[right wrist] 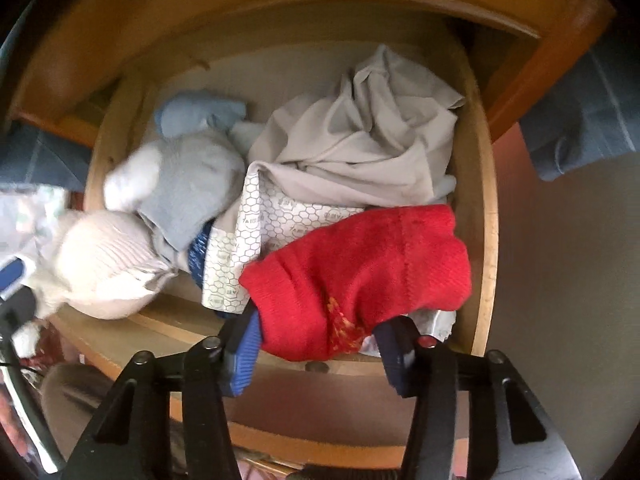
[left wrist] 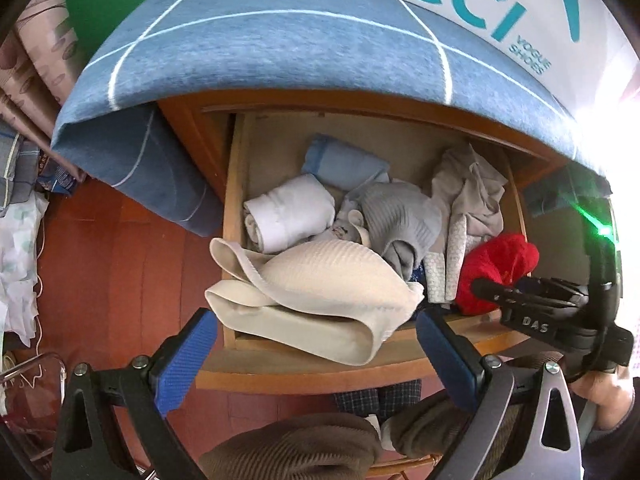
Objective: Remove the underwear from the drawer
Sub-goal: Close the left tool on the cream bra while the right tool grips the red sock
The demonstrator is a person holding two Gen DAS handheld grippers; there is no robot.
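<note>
Where tongs (right wrist: 316, 344) pinch, red knit bundle (right wrist: 360, 276).

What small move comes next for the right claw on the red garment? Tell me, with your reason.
Probably lift the right claw straight up. Its blue pads already press both sides of the red garment at the front of the open drawer, and part of that garment still lies on the other clothes. The left claw stands open by the cream garment.
</note>
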